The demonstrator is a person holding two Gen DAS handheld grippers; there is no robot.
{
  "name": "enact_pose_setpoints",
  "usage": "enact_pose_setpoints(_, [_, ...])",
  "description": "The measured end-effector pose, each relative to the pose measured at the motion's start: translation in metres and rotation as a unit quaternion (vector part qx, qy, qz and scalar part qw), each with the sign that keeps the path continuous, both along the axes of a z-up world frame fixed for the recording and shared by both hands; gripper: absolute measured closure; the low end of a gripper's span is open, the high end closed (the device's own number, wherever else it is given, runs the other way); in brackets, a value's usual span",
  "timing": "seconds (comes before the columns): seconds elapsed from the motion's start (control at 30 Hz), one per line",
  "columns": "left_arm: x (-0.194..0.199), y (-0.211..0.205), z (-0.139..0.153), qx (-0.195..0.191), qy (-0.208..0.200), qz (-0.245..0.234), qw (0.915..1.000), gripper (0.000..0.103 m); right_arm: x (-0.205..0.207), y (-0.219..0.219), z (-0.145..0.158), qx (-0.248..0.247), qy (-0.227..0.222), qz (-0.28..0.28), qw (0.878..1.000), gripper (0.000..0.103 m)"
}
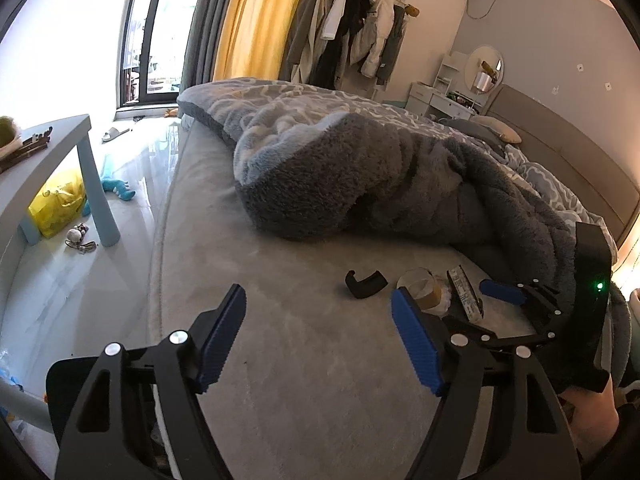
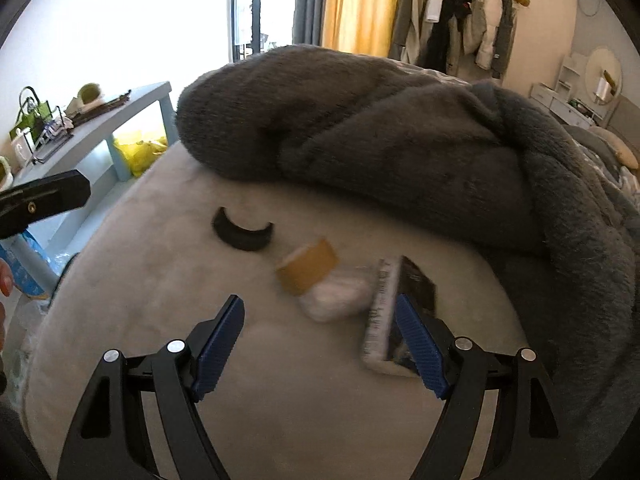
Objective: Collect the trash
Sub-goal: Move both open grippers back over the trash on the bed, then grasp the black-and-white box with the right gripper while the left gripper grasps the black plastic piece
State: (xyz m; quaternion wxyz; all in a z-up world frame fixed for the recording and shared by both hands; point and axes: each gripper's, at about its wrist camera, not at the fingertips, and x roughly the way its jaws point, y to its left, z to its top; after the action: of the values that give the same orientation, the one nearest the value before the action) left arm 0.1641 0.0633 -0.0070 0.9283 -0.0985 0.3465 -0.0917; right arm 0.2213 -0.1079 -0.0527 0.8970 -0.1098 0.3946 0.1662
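Trash lies on the grey bed sheet (image 2: 160,280): a black curved plastic piece (image 2: 242,234), a roll of brown tape (image 2: 308,270), a crumpled white tissue (image 2: 336,298) and a dark box with a white printed side (image 2: 394,312). My right gripper (image 2: 320,344) is open just in front of them, its right finger beside the box. In the left wrist view the same black piece (image 1: 366,282), tape (image 1: 420,288) and box (image 1: 464,294) lie ahead to the right. My left gripper (image 1: 320,340) is open and empty over the sheet. The right gripper (image 1: 452,294) shows there too.
A thick grey fleece blanket (image 1: 360,176) is heaped just behind the trash. A light blue table (image 1: 48,160) stands left of the bed with a yellow bag (image 1: 60,200) under it. Small toys lie on the glossy floor (image 1: 120,168). The headboard (image 1: 580,168) is far right.
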Motion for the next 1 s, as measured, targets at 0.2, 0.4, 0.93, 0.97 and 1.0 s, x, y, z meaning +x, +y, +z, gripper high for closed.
enact_pose_setpoints(0.2, [0.013, -0.007, -0.008, -0.006, 0.01, 0.003, 0.9999, 0.028, 0.011, -0.011, -0.014, -0.035, 0.002, -0.003, 0.999, 0.024])
enact_pose_setpoints(0.4, [0.028, -0.016, -0.02, -0.008, 0.027, 0.006, 0.9996, 0.032, 0.02, -0.02, -0.029, -0.057, 0.011, -0.007, 0.998, 0.024])
enact_pose_setpoints(0.93, [0.054, -0.042, -0.047, -0.005, 0.054, 0.004, 0.9985, 0.039, 0.037, -0.049, -0.04, -0.019, 0.024, -0.002, 1.0, 0.05])
enact_pose_setpoints(0.97, [0.055, -0.043, -0.049, -0.004, 0.056, 0.004, 0.9984, 0.04, 0.037, -0.051, -0.04, -0.016, 0.026, -0.002, 1.0, 0.052])
enact_pose_setpoints(1.0, [0.057, -0.044, -0.051, -0.002, 0.058, 0.005, 0.9983, 0.041, 0.038, -0.052, -0.04, -0.015, 0.027, -0.003, 1.0, 0.053])
